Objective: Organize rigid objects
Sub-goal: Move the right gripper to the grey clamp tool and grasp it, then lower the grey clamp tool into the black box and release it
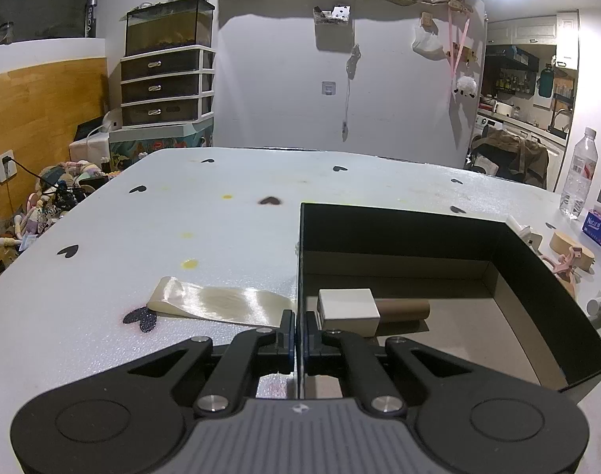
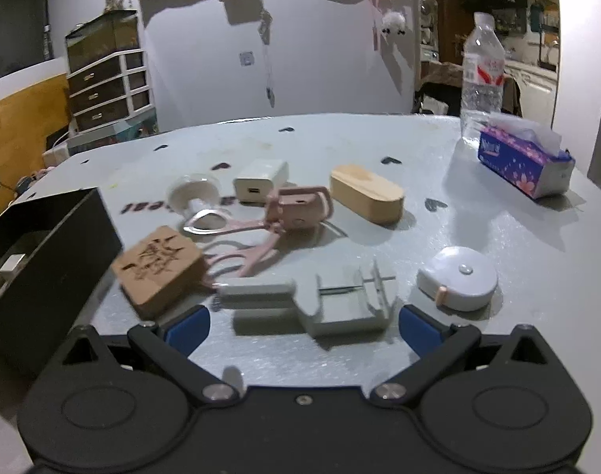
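My left gripper is shut on the left wall of the black box, one finger outside and one inside. A white block and a brown tube lie in the box. My right gripper stands open low over the table, its blue pads on either side of a grey clamp and not touching it. Ahead lie a carved wooden block, a pink curler, a white charger, an oval wooden box and a round white tape measure. The black box stands to the left.
A beige ribbon strip lies on the white table left of the box. A water bottle and a tissue box stand at the far right. A white suction cup sits beside the charger.
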Motion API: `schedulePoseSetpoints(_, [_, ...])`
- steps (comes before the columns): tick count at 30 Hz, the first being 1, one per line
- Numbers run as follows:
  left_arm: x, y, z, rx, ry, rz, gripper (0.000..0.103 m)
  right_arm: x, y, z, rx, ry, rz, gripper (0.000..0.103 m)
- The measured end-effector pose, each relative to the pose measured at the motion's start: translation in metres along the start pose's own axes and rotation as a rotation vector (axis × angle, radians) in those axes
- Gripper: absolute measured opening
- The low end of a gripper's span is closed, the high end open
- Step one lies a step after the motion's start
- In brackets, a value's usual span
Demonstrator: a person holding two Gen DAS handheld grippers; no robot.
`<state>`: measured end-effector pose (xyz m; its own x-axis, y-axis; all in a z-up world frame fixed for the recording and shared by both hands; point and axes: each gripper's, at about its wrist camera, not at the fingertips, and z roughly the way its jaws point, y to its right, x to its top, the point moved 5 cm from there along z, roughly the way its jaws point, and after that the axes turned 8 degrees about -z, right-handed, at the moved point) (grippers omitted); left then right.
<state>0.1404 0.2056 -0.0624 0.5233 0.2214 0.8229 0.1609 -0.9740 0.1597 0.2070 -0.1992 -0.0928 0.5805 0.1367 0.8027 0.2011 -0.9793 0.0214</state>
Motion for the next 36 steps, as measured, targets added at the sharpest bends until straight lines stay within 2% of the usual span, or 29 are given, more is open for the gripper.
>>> schedulePoseSetpoints(5, [0.000,0.000,0.000,0.002,0.000,0.004,0.003,0.003,0.005,0.009,-0.004,0.011,-0.048,0.103])
schedulePoseSetpoints(12, [0.000,0.001,0.001,0.005,-0.005,0.005,0.003,0.005,0.006,0.018,0.033,0.013,-0.217,0.101])
schedulePoseSetpoints(13, [0.000,0.001,0.001,0.005,-0.006,0.006,0.003,0.004,0.008,0.020,0.045,0.007,-0.221,0.099])
schedulePoseSetpoints(14, [0.000,0.001,0.002,0.006,-0.007,0.008,0.003,0.004,0.010,0.022,0.053,0.000,-0.213,0.091])
schedulePoseSetpoints(16, [0.000,0.002,0.002,0.008,-0.009,0.010,0.003,0.004,0.013,0.022,0.074,0.003,-0.185,0.083])
schedulePoseSetpoints(17, [0.000,0.002,0.003,0.008,-0.010,0.011,0.003,0.004,0.013,0.021,0.074,0.009,-0.181,0.075])
schedulePoseSetpoints(19, [0.000,0.002,0.003,0.010,-0.012,0.010,0.003,0.004,0.013,0.020,0.068,0.017,-0.177,0.066])
schedulePoseSetpoints(25, [0.001,0.004,0.005,0.016,-0.015,0.011,0.003,0.003,0.010,0.016,0.046,0.023,-0.180,0.065])
schedulePoseSetpoints(29, [0.001,0.004,0.006,0.014,-0.015,0.010,0.003,0.016,0.004,0.001,0.057,0.063,-0.143,0.065])
schedulePoseSetpoints(36, [0.002,0.004,0.005,0.012,-0.024,0.001,0.003,0.061,-0.049,-0.041,0.183,0.157,-0.160,0.065])
